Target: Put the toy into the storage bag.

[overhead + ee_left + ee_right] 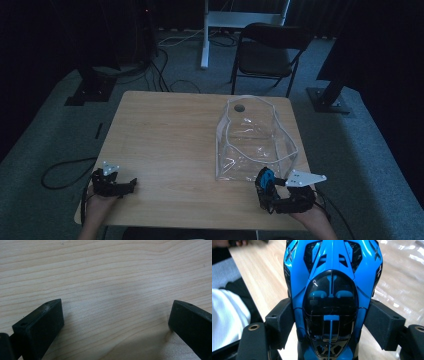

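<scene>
A blue and black toy car [331,290] is clamped by its sides between the two black jaws of my right gripper [329,322]. In the high view that right gripper [267,182] holds the blue toy car [266,177] just above the table's front right, close to the near wall of a clear plastic bag [252,140]. The bag stands open on the right half of the wooden table [165,145]. My left gripper [131,183] rests low at the front left of the table. Its jaws stand wide apart over bare wood [115,302] with nothing between them.
A black folding chair [267,55] and a white table leg [205,35] stand on the carpet beyond the table. Cables [65,170] lie on the floor at the left. A person's white sleeve [227,315] shows beside the right gripper.
</scene>
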{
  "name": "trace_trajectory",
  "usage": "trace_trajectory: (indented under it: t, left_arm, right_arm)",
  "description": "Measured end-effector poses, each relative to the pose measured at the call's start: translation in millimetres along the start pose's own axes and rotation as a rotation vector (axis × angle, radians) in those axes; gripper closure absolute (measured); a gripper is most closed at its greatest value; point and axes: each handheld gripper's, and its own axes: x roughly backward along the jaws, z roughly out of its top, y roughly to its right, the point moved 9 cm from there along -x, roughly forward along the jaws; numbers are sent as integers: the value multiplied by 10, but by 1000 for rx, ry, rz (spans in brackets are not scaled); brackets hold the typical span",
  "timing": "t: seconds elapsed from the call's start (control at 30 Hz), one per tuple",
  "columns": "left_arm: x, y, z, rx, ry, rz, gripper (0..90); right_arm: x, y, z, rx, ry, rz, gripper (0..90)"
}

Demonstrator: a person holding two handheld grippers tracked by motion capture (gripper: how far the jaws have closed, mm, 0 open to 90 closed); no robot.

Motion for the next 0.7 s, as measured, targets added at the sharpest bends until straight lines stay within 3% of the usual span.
trace_trajectory:
  t: [0.17, 0.3, 0.43, 0.6, 0.7]
  left_arm:
    - [0, 0, 0, 0, -1, 0, 5]
    - [-1, 1, 1, 2, 1, 0, 5]
    - [-1, 2, 2, 3, 2, 0, 5]
    - [-1, 0, 1, 0, 2, 1, 5]
    - [-1, 0, 1, 0, 2, 1, 5]
  right_arm:
    - [109, -18, 117, 7, 39, 8, 265]
    - [203, -25, 223, 23, 65, -19, 265]
    - [342, -96, 347, 47, 97, 21, 265]
    - [549, -111, 546, 72, 154, 8, 265]
    - [666, -135, 688, 108, 189, -30, 265]
